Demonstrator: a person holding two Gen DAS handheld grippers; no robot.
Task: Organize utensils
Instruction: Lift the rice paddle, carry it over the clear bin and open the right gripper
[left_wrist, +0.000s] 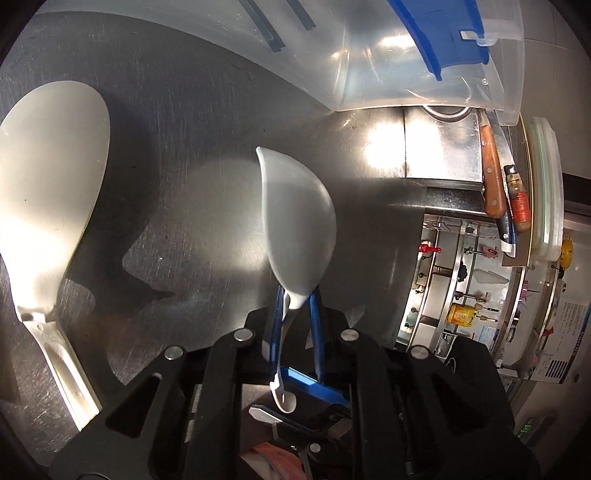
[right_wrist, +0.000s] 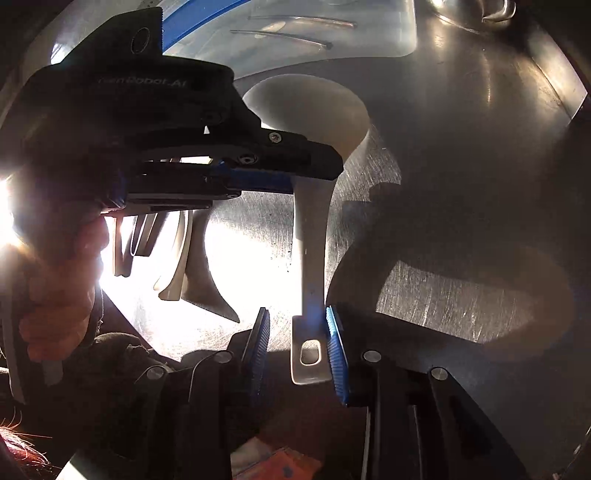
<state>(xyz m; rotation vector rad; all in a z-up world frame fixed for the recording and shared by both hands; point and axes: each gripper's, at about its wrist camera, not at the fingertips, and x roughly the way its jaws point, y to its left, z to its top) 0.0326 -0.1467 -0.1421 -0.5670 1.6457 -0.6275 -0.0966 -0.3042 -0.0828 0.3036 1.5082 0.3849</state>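
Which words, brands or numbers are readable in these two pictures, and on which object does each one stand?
"...enRobot.AI", first letters in shadow: on the black body of the left gripper, right wrist view.
Green digits on a small dark display: too blurred to read.
Papers on the wall: print too small.
Yellow bottle: label unreadable.

The counter (left_wrist: 177, 192) is brushed metal, finely scratched and glaring. Both the spoon (left_wrist: 295, 218) and the rice paddle (left_wrist: 51, 177) look like matt white plastic. The container (left_wrist: 369, 55) is translucent, smooth plastic. One knife handle (left_wrist: 491, 166) seems wooden.

A commercial kitchen — steel counter (left_wrist: 177, 155), hanging knives (left_wrist: 493, 173).
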